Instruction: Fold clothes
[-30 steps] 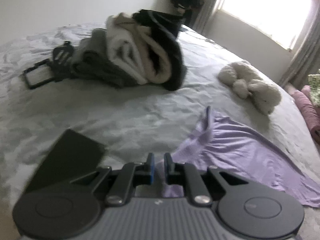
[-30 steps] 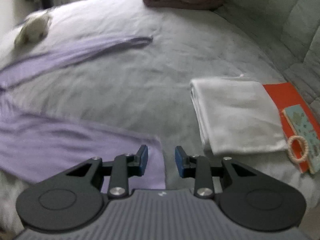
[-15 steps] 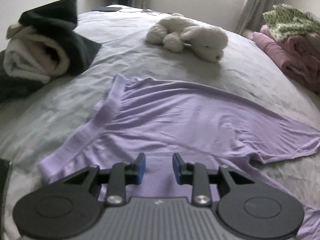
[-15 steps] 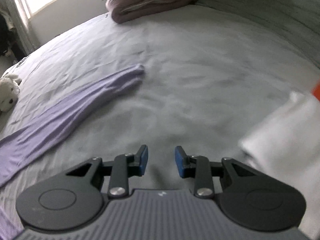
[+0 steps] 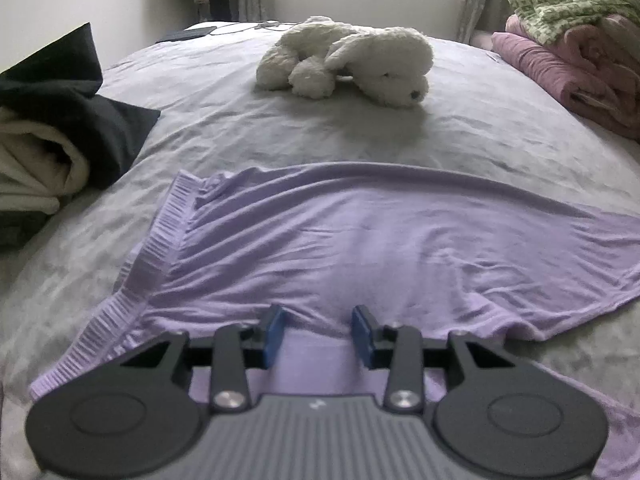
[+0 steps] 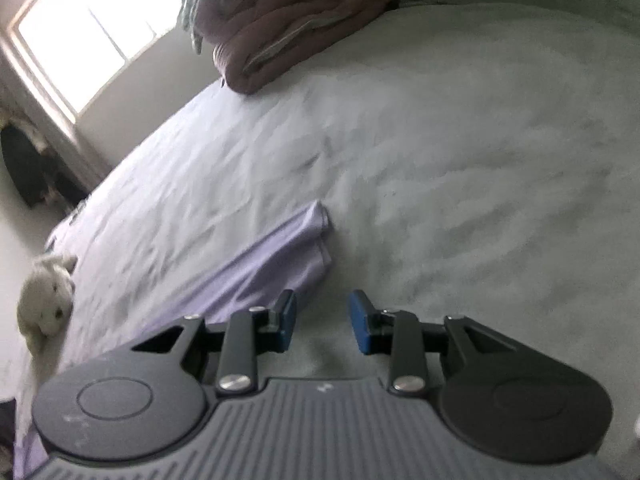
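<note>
Now that the left gripper [image 5: 318, 334] has swung from the clothes pile [image 5: 56, 128] to the purple shirt [image 5: 360, 240], jaws just widened with nothing between, while the right gripper [image 6: 322, 326] hangs apart beside its sleeve [image 6: 280, 258], folding can begin.

The left gripper [image 5: 318, 334] pointed steeply downward, its blue fingers [image 5: 273, 334] having just been opening with nothing pinched between them. The right gripper [image 6: 323, 326] was rolled sideways, fingers parted, holding nothing.

Home bedroom, grey bed sheet [image 5: 460, 128], plush dog [image 5: 352, 60], folded blankets [image 5: 568, 60], bright window [image 6: 88, 28]
</note>
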`<action>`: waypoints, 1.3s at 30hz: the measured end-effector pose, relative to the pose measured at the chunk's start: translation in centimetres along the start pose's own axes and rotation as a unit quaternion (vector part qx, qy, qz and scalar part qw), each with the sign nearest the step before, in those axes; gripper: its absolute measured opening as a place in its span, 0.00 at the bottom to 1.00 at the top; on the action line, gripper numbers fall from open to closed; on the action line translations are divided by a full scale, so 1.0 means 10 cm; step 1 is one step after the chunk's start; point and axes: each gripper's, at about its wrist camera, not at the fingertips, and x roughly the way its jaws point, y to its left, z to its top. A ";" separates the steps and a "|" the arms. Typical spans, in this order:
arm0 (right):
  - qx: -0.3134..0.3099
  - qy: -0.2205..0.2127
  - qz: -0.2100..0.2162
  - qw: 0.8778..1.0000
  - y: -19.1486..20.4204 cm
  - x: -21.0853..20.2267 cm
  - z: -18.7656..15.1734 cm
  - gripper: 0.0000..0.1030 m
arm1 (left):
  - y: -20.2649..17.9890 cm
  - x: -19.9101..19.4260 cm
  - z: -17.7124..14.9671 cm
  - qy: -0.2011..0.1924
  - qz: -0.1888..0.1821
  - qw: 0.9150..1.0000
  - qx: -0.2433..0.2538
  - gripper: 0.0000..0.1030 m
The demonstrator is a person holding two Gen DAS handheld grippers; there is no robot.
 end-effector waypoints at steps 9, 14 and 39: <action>-0.047 -0.006 -0.001 0.999 0.19 0.12 0.01 0.04 | -0.02 0.00 0.00 -0.001 0.002 1.000 0.008 0.39; -0.084 -0.021 -0.018 0.996 0.32 -0.02 0.06 0.03 | 0.01 0.00 0.01 0.004 -0.009 1.000 -0.004 0.40; -0.110 0.012 -0.117 0.987 0.34 -0.14 0.15 0.03 | 0.04 -0.01 0.03 0.014 -0.026 0.999 -0.014 0.43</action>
